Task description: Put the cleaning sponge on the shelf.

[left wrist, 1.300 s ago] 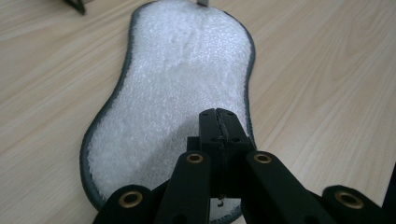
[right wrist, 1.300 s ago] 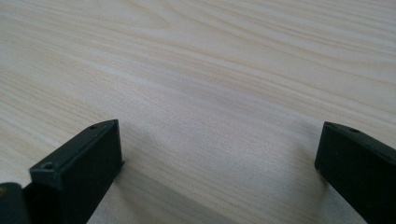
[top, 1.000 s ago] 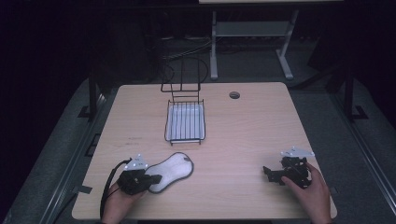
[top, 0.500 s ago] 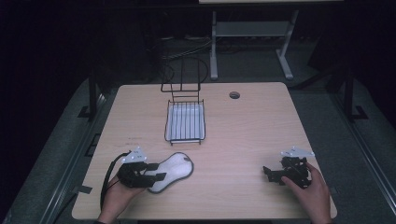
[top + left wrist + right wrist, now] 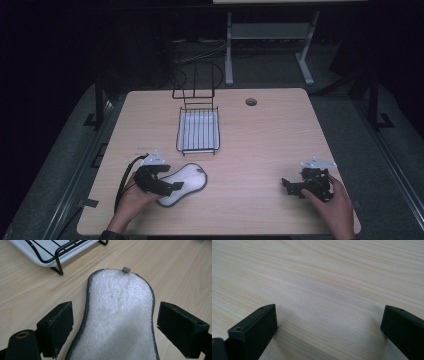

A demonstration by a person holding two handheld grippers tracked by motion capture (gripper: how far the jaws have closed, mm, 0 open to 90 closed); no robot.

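Starting with the table point(image 5: 260, 150), the broad risk is that its smooth wood lets things slide, so any nudge from me could shove the pad away instead of lifting it. Next down, the wire rack point(image 5: 198, 131) with its white tray sits just beyond the pad's far end; pushing forward carelessly could drive the pad against the rack's feet. The white scrubbing pad point(image 5: 120, 320) itself lies flat on the wood near my edge of the table, soft and floppy by the look of it, so I expect it to sag or fold if pinched at one end. My left gripper point(image 5: 113, 326) has just been opening, its jaws now wide and standing either side of the pad without pressing it (nothing is held). My right gripper point(image 5: 329, 330) rests wide over bare wood, well apart, no help if the pad skids.
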